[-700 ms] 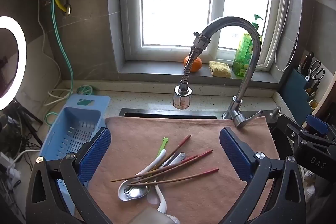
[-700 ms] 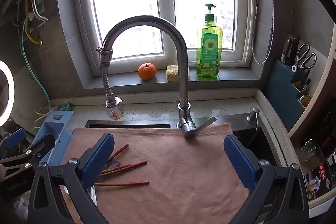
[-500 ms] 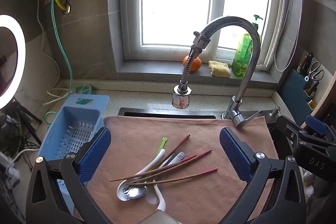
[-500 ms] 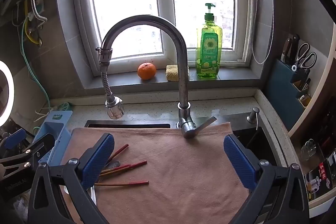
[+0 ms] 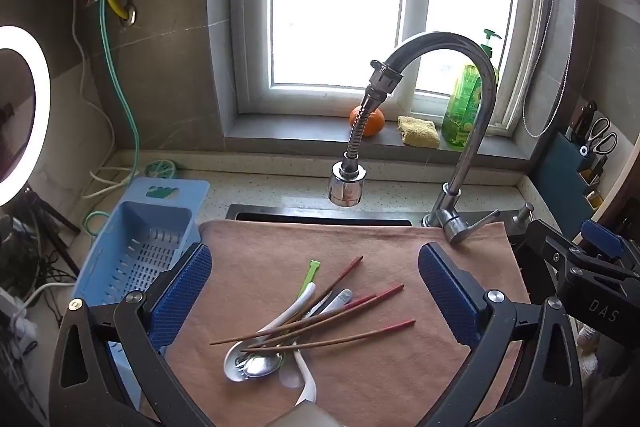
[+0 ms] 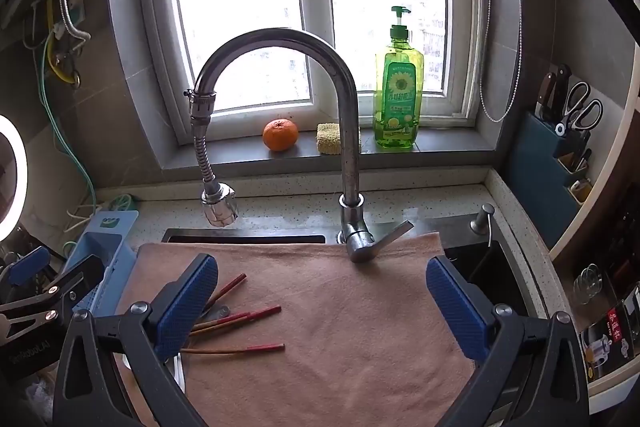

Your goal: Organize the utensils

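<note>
here, at far left, a lit ring light (image 5: pixel 24 115) stands beside the counter. next to it a blue slotted basket (image 5: pixel 136 251) sits on the counter, its long axis running away from the camera, just beside the left edge of the brown towel (image 5: pixel 360 379) spread over the sink.

the left gripper (image 5: pixel 316 299) hangs above the towel with its jaws spread wide, released, nothing between the pads. below it the utensils lie in one loose pile on the towel's near-left part. the chopsticks (image 5: pixel 320 323) cross one another, long axes running diagonally, red tips pointing up-right, plain ends down-left. the metal spoons (image 5: pixel 252 365) lie under them, bowls at the near-left, handles toward the upper right. a white spoon (image 5: pixel 296 307) follows the same diagonal, and a green handle (image 5: pixel 310 273) points toward the sink's far edge.

the faucet (image 5: pixel 476 131) rises at the towel's far-right corner, spout arching left.

the right gripper (image 6: pixel 322 299) is likewise fully released and empty, over the bare towel right of the pile.
</note>
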A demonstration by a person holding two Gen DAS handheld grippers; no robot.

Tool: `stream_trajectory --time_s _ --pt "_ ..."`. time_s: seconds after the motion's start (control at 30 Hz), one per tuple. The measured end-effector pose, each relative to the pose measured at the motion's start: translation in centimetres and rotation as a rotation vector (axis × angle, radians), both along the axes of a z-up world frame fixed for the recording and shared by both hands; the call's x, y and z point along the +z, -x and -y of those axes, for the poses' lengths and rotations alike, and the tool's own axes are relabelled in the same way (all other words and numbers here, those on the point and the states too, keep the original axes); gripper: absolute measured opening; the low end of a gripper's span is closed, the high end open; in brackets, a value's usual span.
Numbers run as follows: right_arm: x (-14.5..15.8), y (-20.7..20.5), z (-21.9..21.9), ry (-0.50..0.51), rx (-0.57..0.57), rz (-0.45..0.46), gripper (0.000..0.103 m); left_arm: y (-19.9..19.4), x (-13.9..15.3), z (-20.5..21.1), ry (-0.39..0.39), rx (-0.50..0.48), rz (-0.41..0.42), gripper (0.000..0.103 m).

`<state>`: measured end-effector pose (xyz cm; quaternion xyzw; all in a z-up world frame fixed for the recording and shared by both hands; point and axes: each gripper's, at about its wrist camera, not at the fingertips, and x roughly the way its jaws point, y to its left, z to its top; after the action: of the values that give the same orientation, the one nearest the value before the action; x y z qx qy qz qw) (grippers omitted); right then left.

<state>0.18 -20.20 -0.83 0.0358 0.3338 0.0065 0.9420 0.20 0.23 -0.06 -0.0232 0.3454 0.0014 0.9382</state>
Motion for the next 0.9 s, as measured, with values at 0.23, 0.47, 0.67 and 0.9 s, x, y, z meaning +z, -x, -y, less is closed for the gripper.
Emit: stream_trajectory --time_s 0.23,0.47,0.67,0.9 --pt "0.24 0.1 -0.08 0.0 0.002 0.002 0.103 0.2 0.15 0.05 -0.002 -0.001 0.007 0.103" --pt "0.26 0.25 -0.16 0.004 0.0 0.004 0.103 0.28 0.38 0.07 -0.003 -0.002 0.009 0.103" --pt "0.28 0.22 -0.1 0.003 -0.001 0.005 0.103 0.3 0.53 0.1 -0.005 -0.006 0.013 0.103" --pt "0.31 0.16 -0.08 0.001 0.0 0.004 0.103 0.3 0.53 0.11 -0.005 -0.006 0.013 0.103"
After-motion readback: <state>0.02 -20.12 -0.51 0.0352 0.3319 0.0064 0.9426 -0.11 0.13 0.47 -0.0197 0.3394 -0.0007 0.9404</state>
